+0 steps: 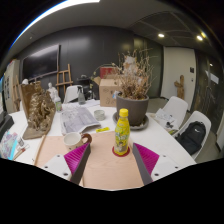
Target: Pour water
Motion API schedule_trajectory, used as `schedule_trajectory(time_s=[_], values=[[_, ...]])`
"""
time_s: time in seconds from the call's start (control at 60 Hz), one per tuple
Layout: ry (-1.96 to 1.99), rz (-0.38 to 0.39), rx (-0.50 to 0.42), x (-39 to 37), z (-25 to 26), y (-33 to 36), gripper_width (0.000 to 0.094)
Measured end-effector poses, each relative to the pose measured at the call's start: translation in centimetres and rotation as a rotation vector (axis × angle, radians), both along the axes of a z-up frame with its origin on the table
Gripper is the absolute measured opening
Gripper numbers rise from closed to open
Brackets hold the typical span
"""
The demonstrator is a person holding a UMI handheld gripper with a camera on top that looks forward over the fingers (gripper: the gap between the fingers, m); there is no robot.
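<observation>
A small bottle (121,132) with a yellow label and yellow-green liquid stands upright on a red coaster on the brown table mat (105,168). It stands just ahead of my gripper (111,164), slightly right of the middle line. A pink cup (73,139) sits on the mat beyond the left finger. My fingers (79,159) with their magenta pads are spread wide and hold nothing.
A large grey pot (131,108) of dried plants stands behind the bottle. A woven brown object (39,112) stands at the left. Papers (78,120), a yellow pen (102,129) and a cardboard box (109,92) lie on the white table. White chairs (197,133) stand at the right.
</observation>
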State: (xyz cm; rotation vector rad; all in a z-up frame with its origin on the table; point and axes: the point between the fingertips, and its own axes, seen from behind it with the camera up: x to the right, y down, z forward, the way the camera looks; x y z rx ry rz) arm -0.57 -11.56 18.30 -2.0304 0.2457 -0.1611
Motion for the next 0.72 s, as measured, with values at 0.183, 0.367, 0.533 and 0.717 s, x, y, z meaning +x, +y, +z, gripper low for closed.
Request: schedule_trajectory(time_s=[0.183, 0.367, 0.533, 0.717], values=[[-0.051, 0.068, -0.039, -4.4, 5.5, -9.5, 0.0862], [-0.063, 0.092, -0.049, -6.6, 7.3, -16.1, 0.0861], [-0.022, 0.096, -0.098, -6.9, 5.5, -19.6, 0.0858], [-0.034, 0.087, -0.129, -6.2, 4.7, -20.5, 0.0856]])
